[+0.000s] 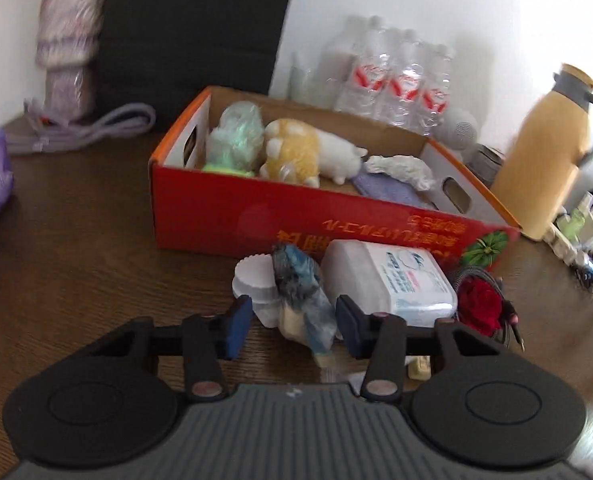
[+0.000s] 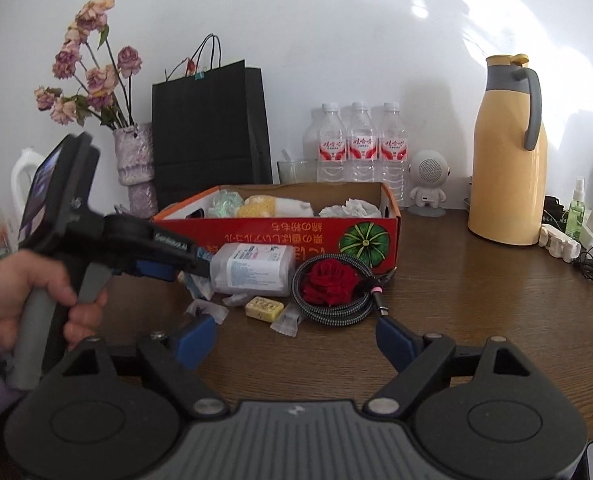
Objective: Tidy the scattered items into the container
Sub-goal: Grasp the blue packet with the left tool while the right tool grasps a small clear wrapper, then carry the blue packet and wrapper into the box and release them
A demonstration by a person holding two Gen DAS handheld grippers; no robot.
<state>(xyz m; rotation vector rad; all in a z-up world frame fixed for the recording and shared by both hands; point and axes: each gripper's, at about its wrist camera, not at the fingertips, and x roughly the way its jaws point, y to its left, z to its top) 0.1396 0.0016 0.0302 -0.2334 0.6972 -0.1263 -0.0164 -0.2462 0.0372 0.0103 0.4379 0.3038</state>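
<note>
Two grippers working: my left gripper (image 1: 292, 326) brackets the blue-wrapped packet (image 1: 302, 300) at lower centre, pads not yet pressing; my right gripper (image 2: 296, 344) is open. Next: close, lift into the red box (image 1: 256, 216).

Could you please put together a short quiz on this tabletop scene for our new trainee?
1. True or false: the red cardboard box already holds a yellow-and-white plush toy.
2. What lies inside the coiled black braided cable?
A. a red rose
B. a white bottle cap
C. a green spray bottle
3. Which gripper has the blue-and-clear wrapped packet between its fingers?

Key: 1 true; 2 A; 3 the left gripper.
</note>
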